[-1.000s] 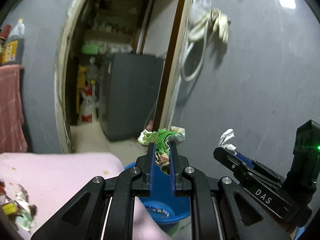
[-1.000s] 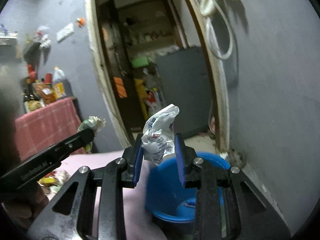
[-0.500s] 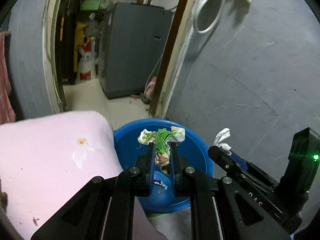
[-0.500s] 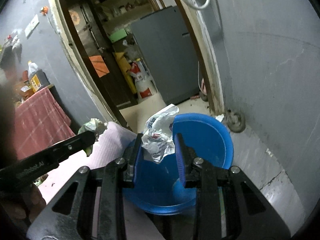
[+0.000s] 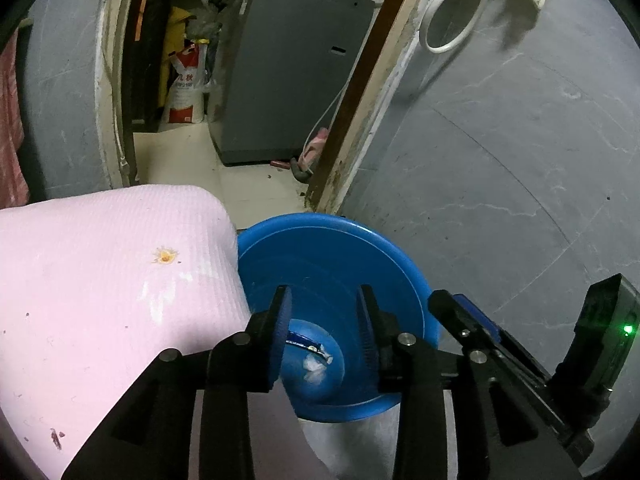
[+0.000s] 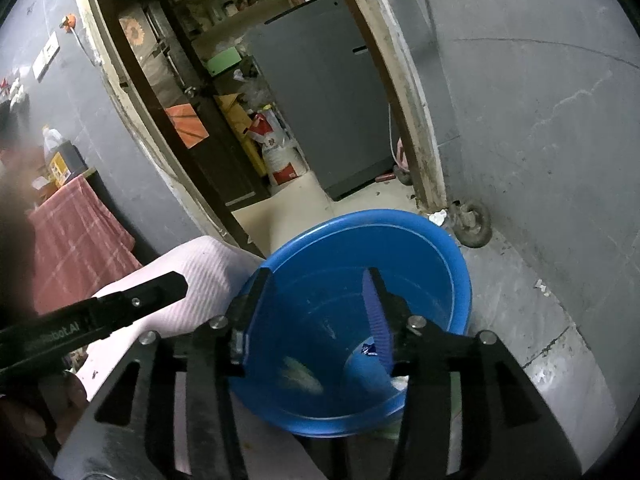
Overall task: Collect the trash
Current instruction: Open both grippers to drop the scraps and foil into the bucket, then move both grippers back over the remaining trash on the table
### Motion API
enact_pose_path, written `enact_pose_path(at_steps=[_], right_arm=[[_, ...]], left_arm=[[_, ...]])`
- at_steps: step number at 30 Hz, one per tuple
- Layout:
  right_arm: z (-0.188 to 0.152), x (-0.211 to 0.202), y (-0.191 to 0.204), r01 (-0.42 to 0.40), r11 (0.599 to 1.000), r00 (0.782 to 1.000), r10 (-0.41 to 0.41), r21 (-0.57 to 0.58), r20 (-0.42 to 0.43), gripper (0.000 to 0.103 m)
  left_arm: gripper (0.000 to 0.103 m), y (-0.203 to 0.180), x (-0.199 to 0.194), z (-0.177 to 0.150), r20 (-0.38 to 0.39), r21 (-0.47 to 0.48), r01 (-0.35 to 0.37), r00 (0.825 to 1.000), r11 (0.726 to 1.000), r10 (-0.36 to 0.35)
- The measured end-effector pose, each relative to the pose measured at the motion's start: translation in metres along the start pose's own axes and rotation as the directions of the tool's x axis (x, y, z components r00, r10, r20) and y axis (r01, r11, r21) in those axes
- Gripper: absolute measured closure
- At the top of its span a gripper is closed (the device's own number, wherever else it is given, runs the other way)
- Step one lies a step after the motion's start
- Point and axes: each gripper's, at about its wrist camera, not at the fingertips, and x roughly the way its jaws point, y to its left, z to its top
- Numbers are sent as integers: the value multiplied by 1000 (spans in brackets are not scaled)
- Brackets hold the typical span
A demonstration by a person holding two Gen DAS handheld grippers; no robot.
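Note:
A blue plastic basin stands on the floor beside the pink-covered table. My left gripper hangs over the basin, its jaws opening with nothing between them. Below it on the basin floor lie a white scrap and a blue wrapper. My right gripper is also above the basin, jaws opening and empty; a blurred pale piece of trash lies beneath it. Each gripper shows in the other's view: the right gripper and the left gripper.
An open doorway ahead leads to a grey appliance and a red-white sack. The grey wall closes off the right side, with a white hose hung on it. A caster wheel sits by the doorpost. A red checked cloth hangs at left.
Both grippers came down over the blue basin and opened. The green-white wad left the left jaws and the white wrapper left the right jaws; both jaws now stand empty.

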Motion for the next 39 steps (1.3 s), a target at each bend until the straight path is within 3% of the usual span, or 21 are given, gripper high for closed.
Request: enact_pose_path(at_steps=[7,9,14,17,19,25,39], right_arm=[[10,-30,14,9,999,997,-7,-31,76,44],[14,-41,22,12,999,994,-7,-46,106,34],[24,-67,47,2,996,986,13,-91,164,15],[27,-84,69,-4,992,978,30,-127,206,3],[26,-94,82,-19,990,972,52,-143,231,0],[15,-112,132,-45,976,957,103,-213,270,0],[-32,-135,232,-145,930,908,261,-337,329,0]], left_arm=[[57,6,-33,2,76,-17,3,997,1000,-2],[48,8,-49,4,118,-19,-15,993,1000,17],[24,13,-91,4,228,-16,-70,971,997,72],[22,20,-118,1,293,-32,-86,952,996,91],[12,27,-136,0,317,-46,-102,942,994,111],[10,50,-188,-11,401,-79,-150,900,986,169],[6,96,-286,-64,539,-139,-335,764,932,355]])
